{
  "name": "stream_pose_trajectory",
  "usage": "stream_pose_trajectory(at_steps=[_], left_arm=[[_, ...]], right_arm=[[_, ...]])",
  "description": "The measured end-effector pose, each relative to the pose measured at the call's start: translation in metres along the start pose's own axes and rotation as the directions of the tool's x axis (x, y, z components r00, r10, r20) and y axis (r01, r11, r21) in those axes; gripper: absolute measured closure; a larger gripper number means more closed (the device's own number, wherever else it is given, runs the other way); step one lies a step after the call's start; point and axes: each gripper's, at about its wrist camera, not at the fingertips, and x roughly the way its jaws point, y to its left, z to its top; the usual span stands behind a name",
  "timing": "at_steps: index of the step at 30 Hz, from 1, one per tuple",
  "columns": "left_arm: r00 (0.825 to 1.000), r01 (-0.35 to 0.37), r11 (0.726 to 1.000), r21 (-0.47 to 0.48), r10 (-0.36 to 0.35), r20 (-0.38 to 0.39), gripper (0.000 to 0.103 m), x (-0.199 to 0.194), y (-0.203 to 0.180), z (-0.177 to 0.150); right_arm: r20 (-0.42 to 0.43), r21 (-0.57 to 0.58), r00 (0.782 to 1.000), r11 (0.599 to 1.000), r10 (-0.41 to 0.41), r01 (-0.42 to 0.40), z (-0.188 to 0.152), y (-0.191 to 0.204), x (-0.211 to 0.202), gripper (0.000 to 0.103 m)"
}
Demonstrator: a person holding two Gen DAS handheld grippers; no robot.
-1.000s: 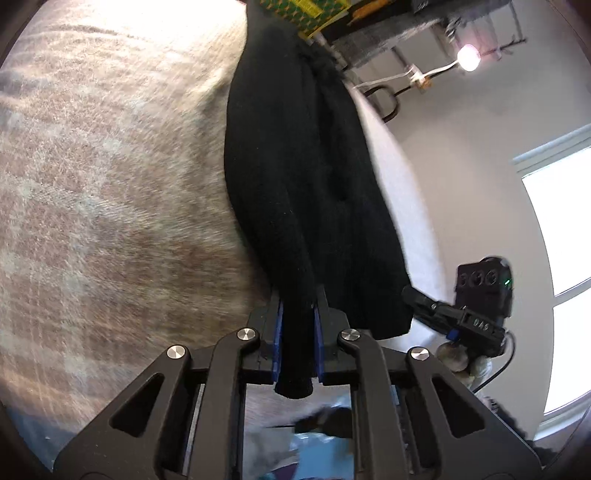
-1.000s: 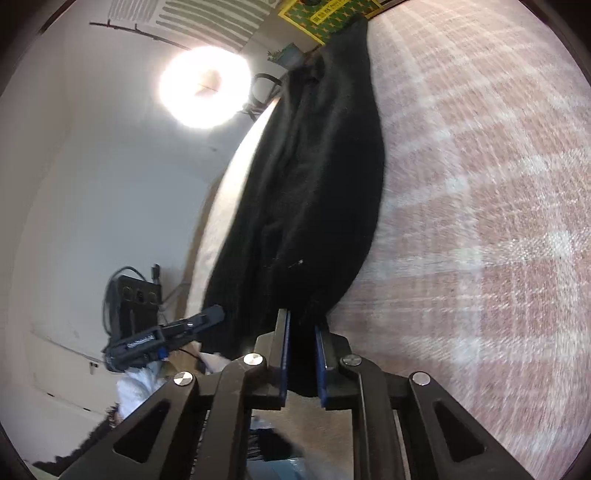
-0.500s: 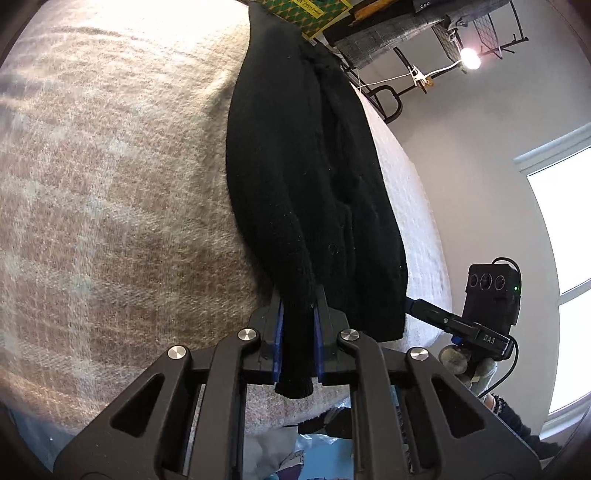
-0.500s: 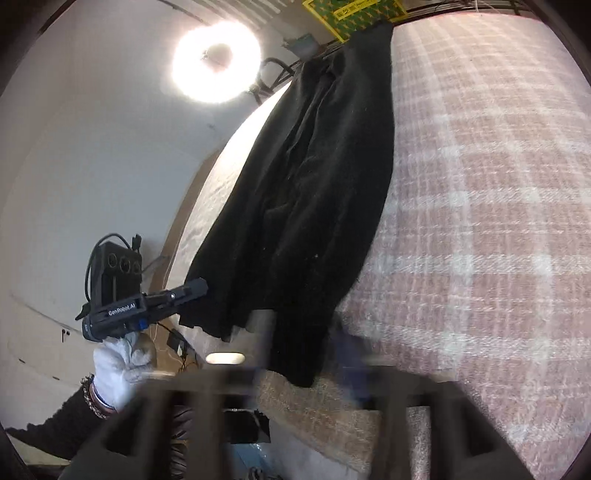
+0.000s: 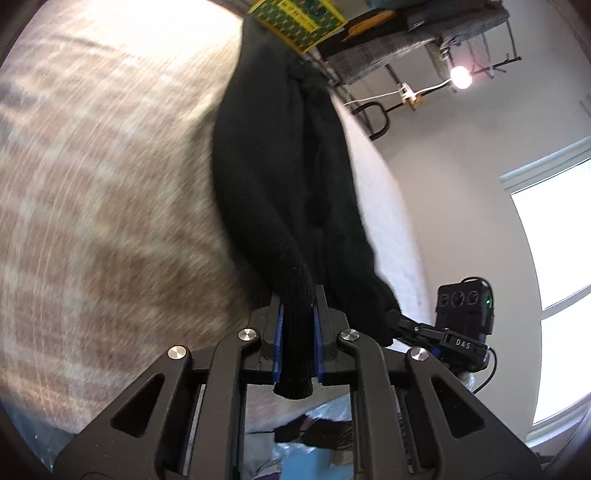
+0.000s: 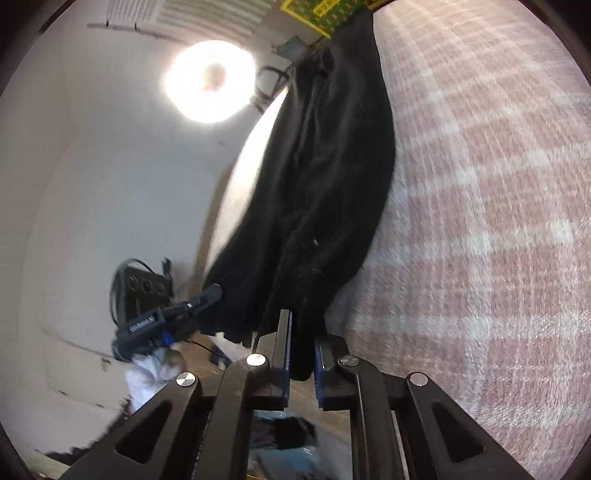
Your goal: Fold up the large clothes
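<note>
Black knitted garment [image 5: 284,177], long and thick, hangs stretched between the near grippers and its far end, which lies by a green-and-yellow patterned sheet [image 5: 295,22]; to its left spreads a pink-and-white checked blanket [image 5: 103,192] on what looks like a bed. In the left wrist view the left hand-held gripper [image 5: 297,343] is closed down on a rolled cuff or hem of the knit, blue pads pressing both sides. To the right, the right hand-held gripper [image 5: 424,328] reaches a second corner, though this view does not show its grip. A bright window [image 5: 554,258] fills the right wall.

In the right wrist view the right hand-held gripper [image 6: 301,354] pinches another near edge of the same garment [image 6: 332,166], with the blanket [image 6: 498,221] to the right and a round lamp [image 6: 210,79] at far left.

My judgement: this is the carry stage of a fold, both near corners lifted. Next, both should travel together toward the far end, keeping tension even, then lower before letting go.
</note>
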Motion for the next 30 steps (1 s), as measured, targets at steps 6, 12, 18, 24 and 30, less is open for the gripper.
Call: stream_pose_trajectory(at_steps=[6, 12, 18, 24, 30], left_arm=[[0.998, 0.038, 0.999, 0.016, -0.038, 0.041, 0.092, 0.000, -0.020, 0.035], [0.997, 0.056, 0.997, -0.048, -0.053, 0.060, 0.092, 0.012, -0.016, 0.075], [0.996, 0.025, 0.995, -0.092, -0.017, 0.086, 0.092, 0.030, -0.011, 0.109], [0.994, -0.021, 0.988, -0.152, 0.037, 0.105, 0.092, 0.047, 0.008, 0.134], [0.992, -0.045, 0.972, -0.230, 0.070, 0.101, 0.092, 0.059, 0.036, 0.143]], right_arm=[[0.081, -0.005, 0.997, 1.000, 0.013, -0.013, 0.036, 0.014, -0.020, 0.097], [0.139, -0.024, 0.990, 0.999, -0.035, 0.038, 0.084, 0.026, -0.021, 0.101], [0.162, -0.019, 0.981, 0.994, -0.104, 0.109, 0.120, 0.032, 0.005, 0.102], [0.185, -0.082, 0.964, 0.975, -0.188, 0.206, 0.147, 0.043, 0.021, 0.102], [0.197, -0.046, 0.948, 0.963, -0.251, 0.265, 0.171, 0.027, 0.036, 0.102]])
